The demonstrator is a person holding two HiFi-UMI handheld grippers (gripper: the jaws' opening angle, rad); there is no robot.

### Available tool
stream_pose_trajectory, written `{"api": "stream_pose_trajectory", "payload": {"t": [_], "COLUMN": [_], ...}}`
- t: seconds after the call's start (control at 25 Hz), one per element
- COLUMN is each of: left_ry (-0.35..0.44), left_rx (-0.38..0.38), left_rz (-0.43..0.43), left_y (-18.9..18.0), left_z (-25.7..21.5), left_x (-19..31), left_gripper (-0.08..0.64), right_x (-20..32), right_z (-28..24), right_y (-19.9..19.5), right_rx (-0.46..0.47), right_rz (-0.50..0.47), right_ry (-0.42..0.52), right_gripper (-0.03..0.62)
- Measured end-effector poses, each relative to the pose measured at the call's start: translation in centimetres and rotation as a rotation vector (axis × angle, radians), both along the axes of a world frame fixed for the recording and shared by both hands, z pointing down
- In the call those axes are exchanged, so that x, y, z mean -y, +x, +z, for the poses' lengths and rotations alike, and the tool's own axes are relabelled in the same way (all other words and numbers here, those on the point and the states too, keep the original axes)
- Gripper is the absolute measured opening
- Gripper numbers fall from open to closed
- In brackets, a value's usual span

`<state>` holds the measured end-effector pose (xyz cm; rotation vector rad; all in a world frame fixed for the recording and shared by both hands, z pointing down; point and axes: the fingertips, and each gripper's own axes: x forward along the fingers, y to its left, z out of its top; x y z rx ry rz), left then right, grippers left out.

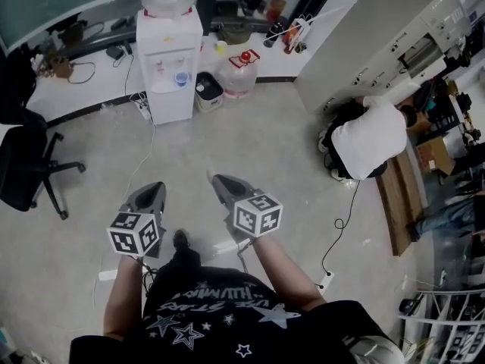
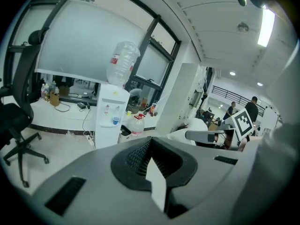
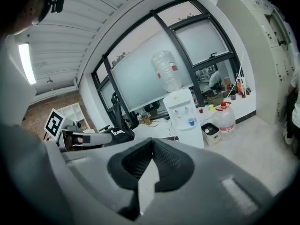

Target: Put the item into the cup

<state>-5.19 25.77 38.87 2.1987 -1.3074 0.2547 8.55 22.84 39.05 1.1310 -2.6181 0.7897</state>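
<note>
A small blue cup [image 1: 180,78] sits in the nook of a white water dispenser [image 1: 168,59] by the far wall; it also shows as the blue cup [image 2: 116,120] in the left gripper view and the blue cup [image 3: 191,121] in the right gripper view. No loose item shows in any view. My left gripper [image 1: 155,188] and right gripper [image 1: 216,180] are held side by side at waist height over the floor, well short of the dispenser. Both point forward. The left gripper [image 2: 151,146] has its jaws pressed together with nothing between them, and so does the right gripper [image 3: 152,149].
A black office chair [image 1: 26,165] stands at the left. A large water jug [image 1: 241,74] and a white bin [image 1: 208,91] sit right of the dispenser. A person in a white shirt [image 1: 369,139] crouches by the white cabinet [image 1: 364,29]. Cables and a power strip [image 1: 326,281] lie on the floor.
</note>
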Motion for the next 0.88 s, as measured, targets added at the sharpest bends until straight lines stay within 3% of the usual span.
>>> {"api": "stream_pose_trajectory", "payload": {"t": [0.52,0.88], "left_ry": [-0.027,-0.024], "left_rx": [-0.03,-0.04], "left_rz": [0.04,0.06], "left_y": [-5.2,-4.9], "left_z": [1.3,1.8], "left_x": [7.9,11.2], "left_gripper": [0.006,0.006], "right_x": [7.7,10.7], "right_z": [0.7,1.2], "right_y": [-4.4,-4.6], "right_rx": [-0.013,-0.023], "right_rz": [0.072,0.08], "right_ry": [-0.017,-0.019], "right_gripper": [0.002,0.002]}}
